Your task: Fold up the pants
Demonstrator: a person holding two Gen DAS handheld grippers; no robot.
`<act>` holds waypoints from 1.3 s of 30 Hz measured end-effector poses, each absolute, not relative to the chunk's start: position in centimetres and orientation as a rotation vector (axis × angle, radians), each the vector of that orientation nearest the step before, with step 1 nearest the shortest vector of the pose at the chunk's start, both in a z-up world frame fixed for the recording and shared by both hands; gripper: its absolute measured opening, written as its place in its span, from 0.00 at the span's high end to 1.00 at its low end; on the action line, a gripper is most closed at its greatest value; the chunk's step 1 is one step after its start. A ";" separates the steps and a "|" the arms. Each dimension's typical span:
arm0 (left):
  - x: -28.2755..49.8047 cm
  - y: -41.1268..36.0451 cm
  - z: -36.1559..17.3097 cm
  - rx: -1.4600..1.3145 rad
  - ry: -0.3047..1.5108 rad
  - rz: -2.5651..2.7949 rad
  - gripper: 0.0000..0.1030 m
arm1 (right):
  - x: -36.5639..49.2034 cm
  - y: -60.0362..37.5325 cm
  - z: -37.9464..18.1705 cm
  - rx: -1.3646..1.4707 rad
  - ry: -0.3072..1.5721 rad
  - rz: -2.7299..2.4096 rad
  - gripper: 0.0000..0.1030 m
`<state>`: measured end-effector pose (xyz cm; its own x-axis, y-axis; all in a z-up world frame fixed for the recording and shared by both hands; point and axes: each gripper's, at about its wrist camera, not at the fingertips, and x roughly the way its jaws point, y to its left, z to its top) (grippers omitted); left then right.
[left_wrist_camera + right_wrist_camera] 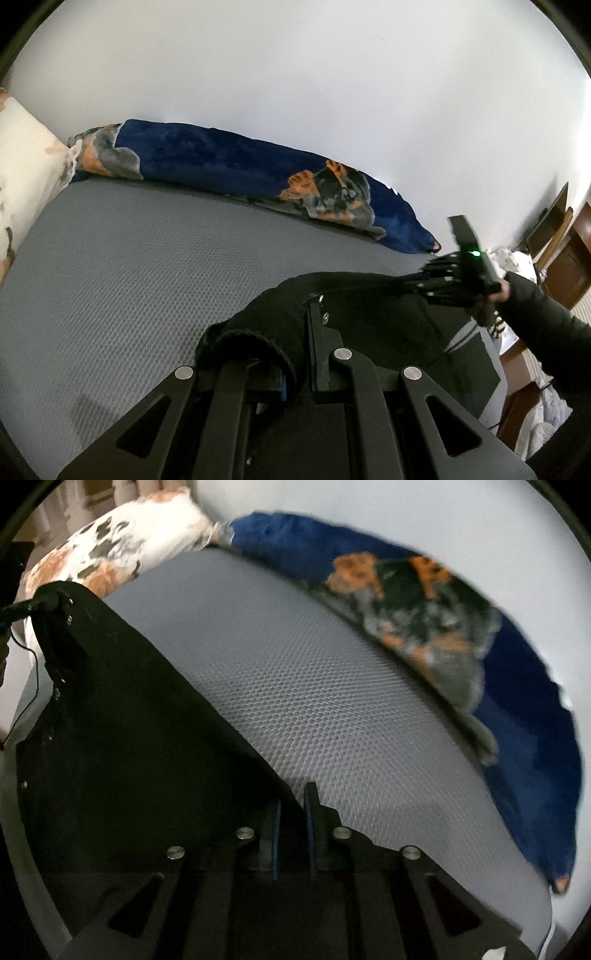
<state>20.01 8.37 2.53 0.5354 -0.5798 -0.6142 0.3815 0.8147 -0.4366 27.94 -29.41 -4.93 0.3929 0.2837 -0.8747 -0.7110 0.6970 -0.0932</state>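
Black pants point(369, 306) hang stretched between my two grippers above a grey bed. My left gripper point(295, 332) is shut on one corner of the pants, whose ribbed band point(243, 343) bunches over the left finger. The right gripper point(439, 280) shows at the right of the left wrist view, held by a dark-sleeved hand, shut on the far corner. In the right wrist view my right gripper point(295, 805) is shut on the pants' edge, and the black cloth point(129, 738) spreads to the left up to the left gripper point(55, 602).
The grey textured mattress point(129, 266) lies below; it also shows in the right wrist view point(314, 686). A blue blanket with orange and grey print point(240, 166) lies along the white wall. A floral pillow point(26, 166) is at the bed's left end. Wooden furniture point(565, 258) stands at right.
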 end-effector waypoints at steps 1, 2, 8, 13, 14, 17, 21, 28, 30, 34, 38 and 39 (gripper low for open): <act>19.6 8.4 2.7 -0.255 0.824 -0.581 0.92 | 26.7 -29.7 -4.4 -0.505 0.953 0.642 0.91; 19.1 8.5 2.8 -0.246 0.821 -0.586 0.92 | 25.5 -29.9 -3.9 -0.504 0.937 0.617 0.91; 15.6 8.5 3.7 -0.207 0.816 -0.627 0.91 | 18.9 -32.0 -1.7 -0.464 0.886 0.514 0.92; 11.5 8.5 3.9 -0.160 0.826 -0.673 0.90 | 13.2 -33.5 -1.6 -0.393 0.903 0.493 0.93; 10.6 8.5 3.8 -0.149 0.832 -0.679 0.90 | 12.3 -33.7 -1.8 -0.380 0.910 0.493 0.93; 7.8 8.5 2.9 -0.122 0.860 -0.690 0.89 | 9.5 -34.2 -2.9 -0.351 0.942 0.497 0.93; 4.4 8.2 0.6 -0.122 0.928 -0.657 0.88 | 7.0 -34.6 -5.5 -0.290 0.994 0.497 0.93; 1.1 6.9 -4.4 -0.037 1.068 -0.605 0.88 | 5.3 -34.7 -9.0 -0.261 1.055 0.511 0.93; 0.8 6.4 -5.6 -0.011 1.097 -0.586 0.87 | 5.4 -34.6 -10.1 -0.257 1.078 0.516 0.93; 0.4 6.0 -6.1 0.004 1.107 -0.543 0.82 | 5.7 -34.3 -11.5 -0.255 1.104 0.510 0.93; 0.2 5.7 -5.8 0.019 1.136 -0.516 0.76 | 6.2 -34.5 -11.8 -0.207 1.119 0.510 0.91; 0.0 5.8 -5.8 0.021 1.139 -0.514 0.75 | 6.2 -34.5 -11.8 -0.197 1.121 0.512 0.90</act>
<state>0.00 5.83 -5.79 0.3154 -0.3796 -0.8697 0.4005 0.8841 -0.2406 6.20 -34.55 -11.75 0.3346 0.2921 -0.8960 -0.4857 0.8682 0.1016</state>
